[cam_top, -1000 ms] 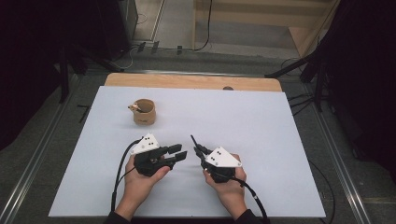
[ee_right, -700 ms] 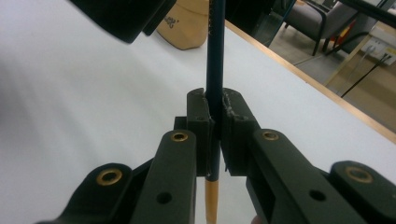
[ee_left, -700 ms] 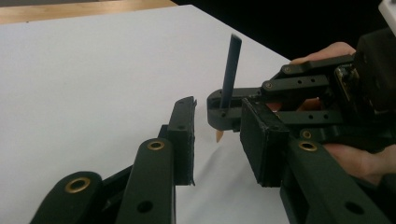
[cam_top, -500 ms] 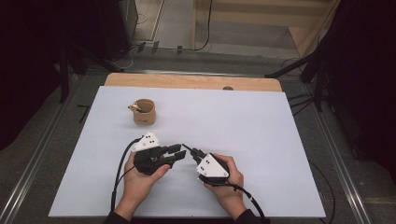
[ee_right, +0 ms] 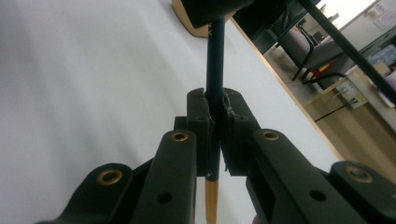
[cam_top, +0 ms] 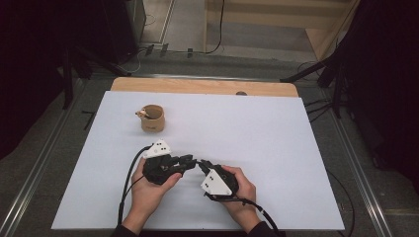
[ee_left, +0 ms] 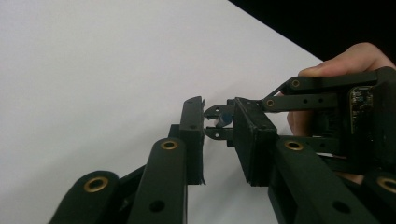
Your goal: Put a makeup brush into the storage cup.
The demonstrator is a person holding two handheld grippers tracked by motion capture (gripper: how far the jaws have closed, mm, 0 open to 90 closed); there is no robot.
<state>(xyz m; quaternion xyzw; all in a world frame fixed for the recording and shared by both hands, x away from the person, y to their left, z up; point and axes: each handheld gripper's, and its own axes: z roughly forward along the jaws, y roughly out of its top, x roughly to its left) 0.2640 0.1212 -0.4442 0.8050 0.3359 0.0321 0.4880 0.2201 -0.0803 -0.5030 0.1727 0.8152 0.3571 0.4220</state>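
**As the left jaws narrowed, the pencil stood ready for a hand-over**

When I compared this moment with the second before it, two things had changed. The right gripper (cam_top: 201, 164) had swung its tip over to the left gripper (cam_top: 188, 160), so the two, which had pointed apart over the white table (cam_top: 276, 148), now met nose to nose near the front edge. The left jaws had also just been closing.

In the right gripper view, the right gripper (ee_right: 215, 121) was clamped tight on a dark blue pencil (ee_right: 215, 70). The shaft ran straight up between the pads, and its orange end stuck out below them. The far end of the pencil reached a black part of the left gripper at the top of that view.

In the left gripper view, the left gripper (ee_left: 219, 140) had its jaws a little apart. The blue pencil (ee_left: 225, 119) sat end-on in the gap between them, just beside one pad. As far as I could see, the pads did not yet press on it.

My judgement was that a transfer from right to left was in hand and about half done. The left jaws had to finish closing before the right ones could let go. The tan cup (cam_top: 151, 118) stood well apart at the back left, possibly the place where the pencil belonged.
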